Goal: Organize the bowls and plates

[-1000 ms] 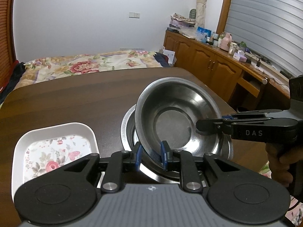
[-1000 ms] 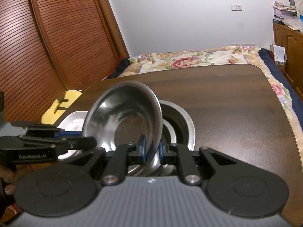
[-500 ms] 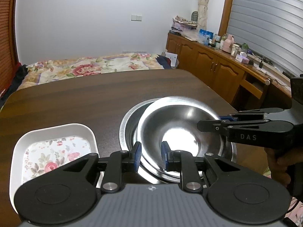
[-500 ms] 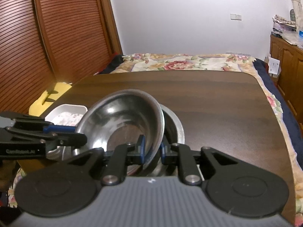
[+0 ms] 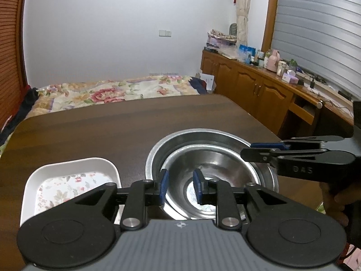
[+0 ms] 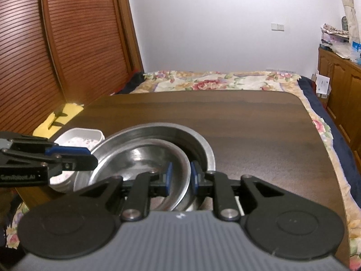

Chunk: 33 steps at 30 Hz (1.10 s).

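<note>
Two steel bowls, nested: the smaller bowl sits inside the larger bowl, near edge of the worktop. Left hand-held gripper: jaws just opening, parted wide around the small bowl's near rim, pads clear of it. Right hand-held gripper: jaws just easing apart, narrow gap, the small bowl's rim between the pads; contact cannot be told. Beside the stack, just left: white floral tray, not stacked. Judged status: bowls nested, release under way; tray left to sort. Far end of worktop bare.
</note>
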Available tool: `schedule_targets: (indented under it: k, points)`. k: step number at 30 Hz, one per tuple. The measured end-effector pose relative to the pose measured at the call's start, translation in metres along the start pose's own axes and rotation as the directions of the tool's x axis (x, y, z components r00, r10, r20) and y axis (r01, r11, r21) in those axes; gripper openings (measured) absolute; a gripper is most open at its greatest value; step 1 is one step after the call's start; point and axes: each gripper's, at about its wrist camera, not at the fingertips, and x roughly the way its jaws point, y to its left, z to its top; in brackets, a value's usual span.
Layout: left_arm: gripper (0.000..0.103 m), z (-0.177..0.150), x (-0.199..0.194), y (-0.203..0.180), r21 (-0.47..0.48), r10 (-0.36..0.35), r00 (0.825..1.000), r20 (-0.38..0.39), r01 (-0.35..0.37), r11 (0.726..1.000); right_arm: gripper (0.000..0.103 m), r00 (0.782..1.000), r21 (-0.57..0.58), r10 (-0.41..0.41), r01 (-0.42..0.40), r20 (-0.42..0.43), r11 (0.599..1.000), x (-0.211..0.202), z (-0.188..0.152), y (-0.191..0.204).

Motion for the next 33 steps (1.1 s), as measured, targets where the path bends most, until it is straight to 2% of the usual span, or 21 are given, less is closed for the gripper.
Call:
schedule_targets:
  k: [1, 3, 4, 5, 7, 9, 12, 17, 20, 27, 33]
  points:
    - [0.035, -0.001, -0.001, 0.001, -0.002, 0.004, 1.0, 0.009, -0.004, 1.0, 0.022, 1.0, -0.001, -0.004, 0.004, 0.011, 1.0, -0.003, 0.0, 0.0]
    - [0.06, -0.002, -0.002, 0.002, -0.006, 0.022, 0.999, 0.034, -0.022, 1.0, 0.034, 0.999, -0.011, -0.013, 0.014, 0.041, 1.0, -0.009, 0.0, 0.002]
    - [0.066, -0.003, -0.003, 0.001, -0.005, 0.033, 0.998, 0.049, -0.032, 0.999, 0.037, 0.998, -0.019, -0.019, 0.02, 0.054, 1.0, -0.012, 0.0, 0.002]
    - [0.072, -0.004, -0.004, 0.001, -0.001, 0.044, 0.997, 0.063, -0.044, 0.999, 0.044, 0.997, -0.031, -0.024, 0.026, 0.07, 0.999, -0.014, 0.0, 0.004]
    - [0.078, -0.005, -0.004, 0.0, 0.003, 0.06, 0.995, 0.081, -0.061, 0.998, 0.056, 0.994, -0.038, -0.038, 0.042, 0.102, 0.998, -0.02, -0.002, 0.004]
    - [0.088, -0.008, -0.004, 0.0, 0.005, 0.076, 0.992, 0.102, -0.077, 0.997, 0.073, 0.99, -0.035, -0.051, 0.055, 0.129, 0.998, -0.023, -0.003, 0.001]
    - [0.096, -0.012, -0.004, -0.002, 0.014, 0.1, 0.986, 0.136, -0.103, 0.995, 0.089, 0.985, -0.029, -0.066, 0.072, 0.16, 0.997, -0.023, -0.006, -0.002]
    - [0.096, -0.024, 0.002, 0.0, -0.003, 0.103, 0.984, 0.142, -0.104, 0.995, 0.097, 0.974, -0.025, -0.104, 0.111, 0.201, 0.994, -0.014, -0.017, -0.005]
    - [0.095, -0.032, 0.007, 0.002, -0.009, 0.098, 0.987, 0.13, -0.098, 0.995, 0.098, 0.971, -0.022, -0.119, 0.127, 0.207, 0.992, -0.008, -0.025, -0.004]
    - [0.08, -0.029, 0.013, 0.004, -0.012, 0.068, 0.991, 0.117, -0.067, 0.998, 0.097, 0.971, 0.012, -0.105, 0.105, 0.213, 0.994, 0.004, -0.035, -0.008]
    - [0.068, -0.024, 0.016, 0.013, -0.048, 0.054, 0.994, 0.095, -0.05, 0.998, 0.096, 0.976, 0.038, -0.076, 0.07, 0.204, 0.997, 0.008, -0.032, -0.009]
